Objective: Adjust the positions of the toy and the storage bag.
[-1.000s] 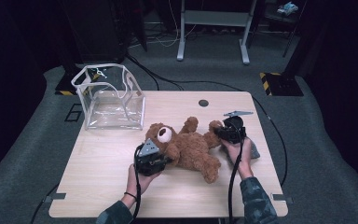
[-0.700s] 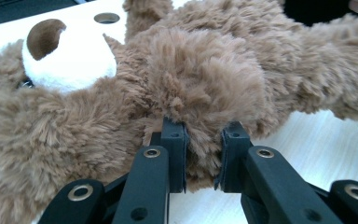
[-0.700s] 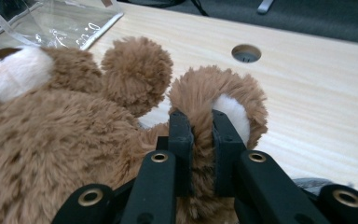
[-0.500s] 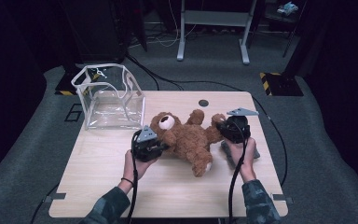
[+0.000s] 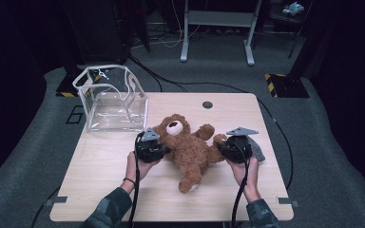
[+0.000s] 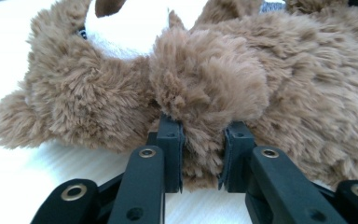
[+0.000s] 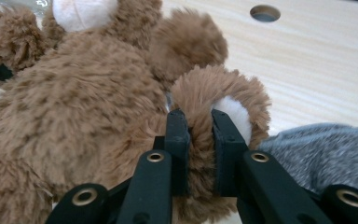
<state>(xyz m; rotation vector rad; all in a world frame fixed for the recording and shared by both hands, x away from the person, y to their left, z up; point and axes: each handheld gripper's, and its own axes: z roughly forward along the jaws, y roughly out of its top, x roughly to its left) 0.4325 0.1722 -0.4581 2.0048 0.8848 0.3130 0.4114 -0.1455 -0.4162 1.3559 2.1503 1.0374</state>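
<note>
Teddy bear (image 5: 190, 149) lies mid-table (image 5: 100, 190), near the clear box (image 5: 111, 97). Left gripper (image 6: 203, 156) clamps one plush arm; right gripper (image 7: 199, 149) pinches a leg (grey cloth (image 7: 326, 149) just beside it). Left jaws have just eased slightly wider, fur between them.

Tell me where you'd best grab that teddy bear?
Probably by its limbs. The teddy bear lies on its back with them splayed sideways, so each tool can come in level from its own side, as the left tool and right tool pinch them here.
</note>
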